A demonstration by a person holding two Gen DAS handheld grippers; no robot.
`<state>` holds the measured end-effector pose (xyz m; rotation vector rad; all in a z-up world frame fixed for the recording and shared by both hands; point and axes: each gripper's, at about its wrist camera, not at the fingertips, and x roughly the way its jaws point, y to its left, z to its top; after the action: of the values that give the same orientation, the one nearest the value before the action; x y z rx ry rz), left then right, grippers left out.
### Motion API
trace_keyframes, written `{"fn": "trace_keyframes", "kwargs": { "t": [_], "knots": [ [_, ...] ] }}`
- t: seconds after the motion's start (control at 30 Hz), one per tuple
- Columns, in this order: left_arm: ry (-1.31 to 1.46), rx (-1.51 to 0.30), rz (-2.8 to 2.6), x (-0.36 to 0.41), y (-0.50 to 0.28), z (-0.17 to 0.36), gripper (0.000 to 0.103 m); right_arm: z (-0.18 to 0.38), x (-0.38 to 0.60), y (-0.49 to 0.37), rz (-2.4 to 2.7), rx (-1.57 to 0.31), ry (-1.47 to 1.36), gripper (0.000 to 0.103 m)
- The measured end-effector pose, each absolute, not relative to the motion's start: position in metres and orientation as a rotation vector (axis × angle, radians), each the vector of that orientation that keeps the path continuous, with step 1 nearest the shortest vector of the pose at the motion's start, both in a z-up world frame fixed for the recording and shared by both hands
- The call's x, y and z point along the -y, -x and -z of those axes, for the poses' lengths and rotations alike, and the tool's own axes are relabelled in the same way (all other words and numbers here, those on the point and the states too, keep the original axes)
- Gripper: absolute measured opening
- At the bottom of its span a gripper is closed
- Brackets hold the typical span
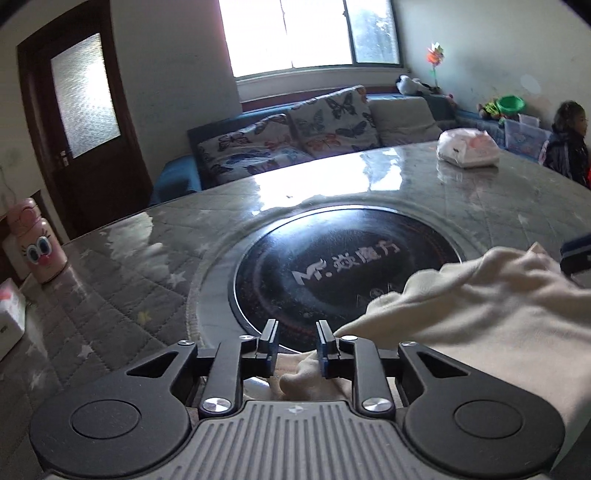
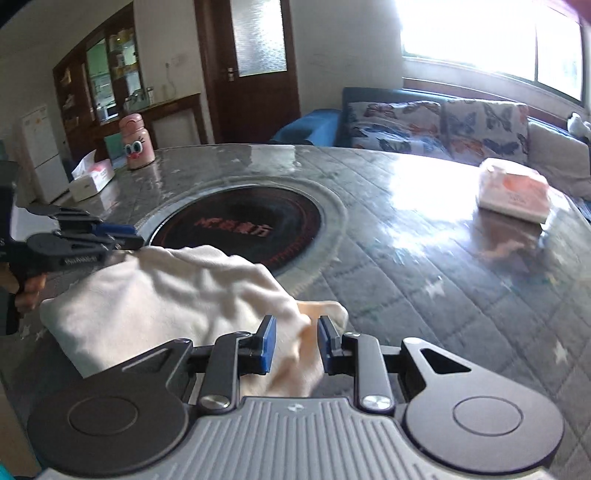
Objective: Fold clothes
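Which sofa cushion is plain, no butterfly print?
The beige cushion at the window end of the sofa; the two butterfly cushions beside it are printed.

I see a cream-white soft cloth garment [image 1: 491, 314] [image 2: 155, 295], bunched and creased, draped over the grey quilted table [image 1: 122, 295] [image 2: 424, 266], one edge overlapping the rim of the black round inset plate [image 1: 332, 269] [image 2: 243, 229].

Blown-out window [image 1: 310, 33], tabletop [image 1: 110, 280] glare, fisheye warping
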<state>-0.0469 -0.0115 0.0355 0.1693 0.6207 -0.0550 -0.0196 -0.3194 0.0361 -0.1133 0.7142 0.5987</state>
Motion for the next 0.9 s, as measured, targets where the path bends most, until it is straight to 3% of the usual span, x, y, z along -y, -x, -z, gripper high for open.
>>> {"fn": "trace_keyframes", "kwargs": {
  "t": [0.23, 0.3, 0.37, 0.5, 0.73, 0.9],
  "knots": [
    [-0.109, -0.594, 0.091, 0.031, 0.080, -0.052, 0.032, -0.027, 0.310, 0.012, -0.618, -0.735, 0.051, 0.023],
    [-0.107, -0.599, 0.109, 0.038, 0.086, -0.050, 0.034, -0.024, 0.306, 0.010, -0.620, -0.742, 0.045, 0.009],
    [-0.110, -0.612, 0.114, 0.040, 0.088, -0.044, 0.034, -0.022, 0.302, 0.010, -0.609, -0.746, 0.047, 0.004],
    [-0.090, -0.648, 0.092, 0.033, 0.086, -0.032, 0.035, -0.043, 0.300, 0.025, -0.548, -0.630, 0.139, 0.004],
    [-0.064, -0.659, 0.086, 0.025, 0.085, -0.029, 0.038, -0.023, 0.298, 0.013, -0.526, -0.690, 0.158, 0.005],
    [-0.051, -0.638, 0.095, 0.021, 0.078, -0.040, 0.036, -0.041, 0.303, 0.031, -0.552, -0.635, 0.139, 0.008]
  ]
}}
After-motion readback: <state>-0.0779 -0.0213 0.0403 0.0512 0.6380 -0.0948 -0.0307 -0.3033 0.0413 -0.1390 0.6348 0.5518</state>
